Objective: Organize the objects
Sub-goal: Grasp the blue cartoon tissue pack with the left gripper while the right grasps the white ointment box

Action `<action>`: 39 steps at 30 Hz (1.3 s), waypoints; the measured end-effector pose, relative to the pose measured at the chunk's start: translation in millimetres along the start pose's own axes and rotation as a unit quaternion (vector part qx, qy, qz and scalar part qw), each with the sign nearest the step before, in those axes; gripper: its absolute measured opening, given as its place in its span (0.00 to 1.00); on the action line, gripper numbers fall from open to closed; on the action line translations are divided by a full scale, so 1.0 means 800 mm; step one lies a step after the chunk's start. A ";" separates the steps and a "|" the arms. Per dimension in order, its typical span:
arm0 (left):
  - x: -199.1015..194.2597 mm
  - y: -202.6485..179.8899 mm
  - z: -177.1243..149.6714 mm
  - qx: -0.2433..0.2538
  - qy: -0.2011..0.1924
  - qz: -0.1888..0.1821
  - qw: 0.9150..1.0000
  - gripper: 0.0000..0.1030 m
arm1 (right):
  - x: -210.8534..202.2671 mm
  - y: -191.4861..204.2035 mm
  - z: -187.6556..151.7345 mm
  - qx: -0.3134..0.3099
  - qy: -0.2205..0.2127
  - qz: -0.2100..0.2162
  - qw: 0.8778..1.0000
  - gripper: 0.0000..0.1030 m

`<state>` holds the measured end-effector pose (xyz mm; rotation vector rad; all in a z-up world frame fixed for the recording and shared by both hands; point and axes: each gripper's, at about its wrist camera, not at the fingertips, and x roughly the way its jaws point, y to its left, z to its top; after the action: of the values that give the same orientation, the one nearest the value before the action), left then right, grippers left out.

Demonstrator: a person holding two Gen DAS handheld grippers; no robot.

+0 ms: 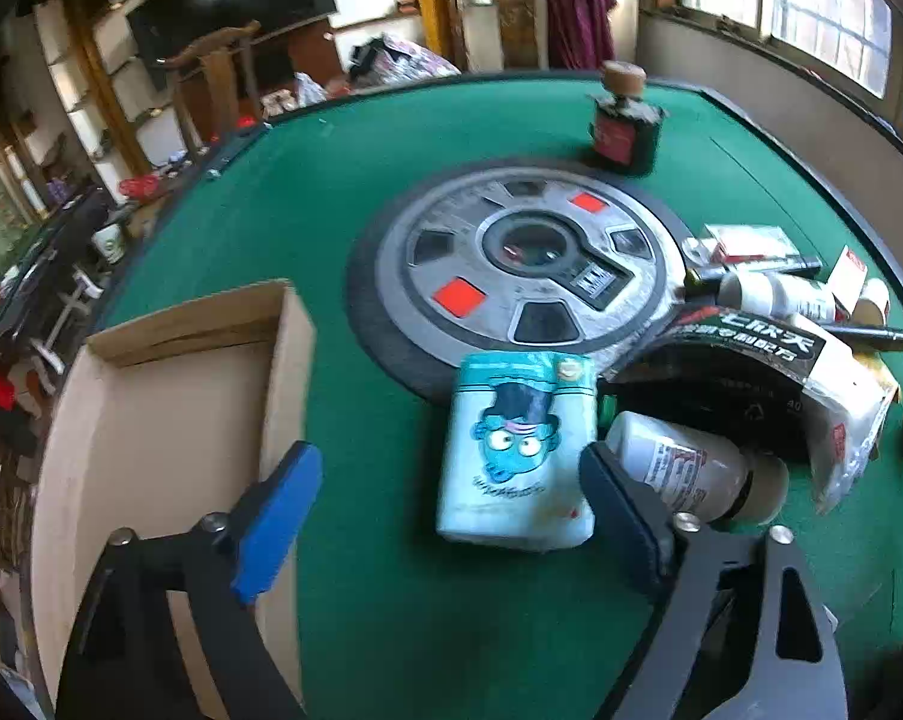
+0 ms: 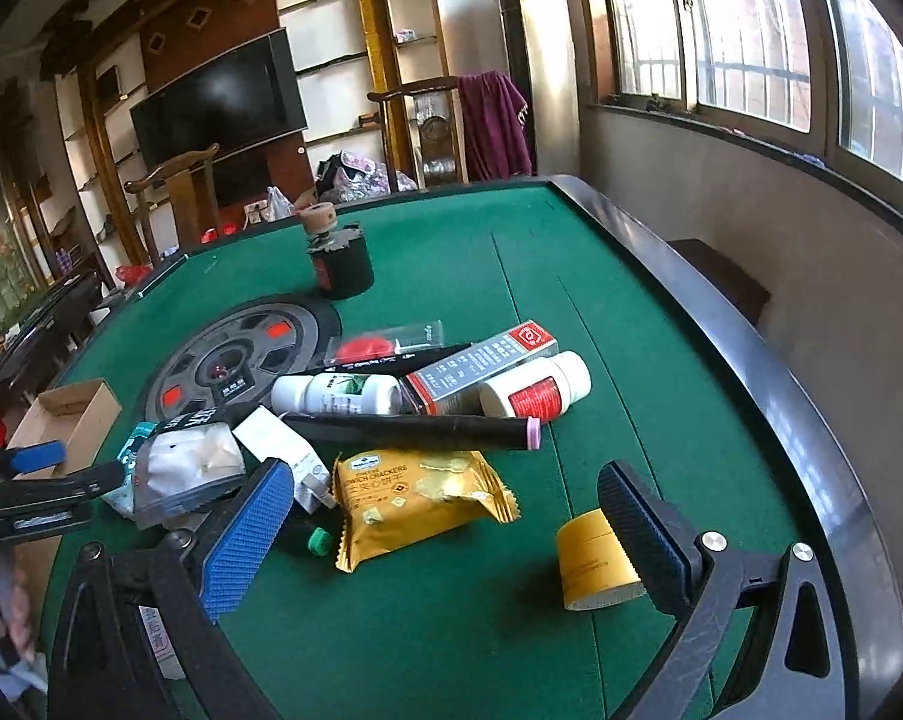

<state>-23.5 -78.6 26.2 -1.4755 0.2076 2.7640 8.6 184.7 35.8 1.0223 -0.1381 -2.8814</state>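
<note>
The open left hand-held gripper [image 1: 451, 504] should straddle the blue tissue pack [image 1: 517, 450] squarely before closing; right hand-held gripper [image 2: 445, 534] hangs open.

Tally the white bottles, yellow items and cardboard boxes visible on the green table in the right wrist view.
White bottles: 2
Yellow items, a cracker packet and a roll: 2
Cardboard box: 1
Total: 5
</note>
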 end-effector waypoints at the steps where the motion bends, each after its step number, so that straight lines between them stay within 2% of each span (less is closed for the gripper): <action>1: 0.004 -0.002 0.001 0.001 0.005 -0.005 1.000 0.80 | -0.001 0.001 0.000 -0.002 -0.001 0.001 1.000 1.00; 11: 0.029 -0.021 0.006 0.010 0.036 -0.042 0.998 0.79 | 0.005 0.000 -0.001 0.003 0.012 0.011 1.000 1.00; 12: 0.029 -0.021 0.007 0.008 0.031 -0.045 0.999 0.72 | 0.005 0.000 -0.001 0.003 0.012 0.010 1.000 1.00; 14: 0.027 -0.020 0.009 -0.006 0.027 -0.066 0.997 0.45 | 0.006 0.000 -0.001 0.003 0.012 0.009 1.000 1.00; 16: 0.021 -0.016 0.010 -0.021 0.018 -0.073 0.997 0.30 | 0.007 0.000 -0.001 0.000 0.011 0.007 1.000 1.00; 17: 0.016 -0.014 0.009 -0.027 0.010 -0.084 0.996 0.28 | 0.008 0.001 -0.002 -0.001 0.012 0.006 1.000 1.00; 19: 0.006 -0.014 0.007 -0.030 -0.004 -0.088 0.996 0.16 | 0.010 0.002 -0.002 -0.005 0.015 0.005 1.000 1.00; 24: -0.043 0.000 -0.008 -0.049 -0.040 -0.127 0.990 0.13 | 0.013 0.003 -0.003 -0.008 0.021 0.013 1.000 1.00; 30: -0.111 0.031 -0.043 -0.072 -0.088 -0.155 0.981 0.13 | 0.015 0.008 -0.007 -0.013 0.031 0.033 0.999 1.00; 32: -0.129 0.048 -0.057 -0.089 -0.096 -0.162 0.978 0.13 | 0.010 0.014 -0.008 -0.018 0.028 0.053 0.998 1.00; 35: -0.147 0.068 -0.075 -0.100 -0.106 -0.161 0.976 0.13 | -0.005 0.040 -0.015 -0.040 0.043 0.107 0.992 1.00; 37: -0.158 0.082 -0.088 -0.103 -0.113 -0.153 0.976 0.13 | -0.017 0.069 -0.026 -0.076 0.056 0.139 0.986 1.00; 39: -0.165 0.093 -0.101 -0.113 -0.118 -0.154 0.974 0.13 | -0.024 0.099 -0.038 -0.116 0.065 0.147 0.980 1.00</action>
<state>112.0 -153.7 99.8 -1.0815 -0.3186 2.7352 46.6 106.5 33.0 1.0417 0.0521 -2.4887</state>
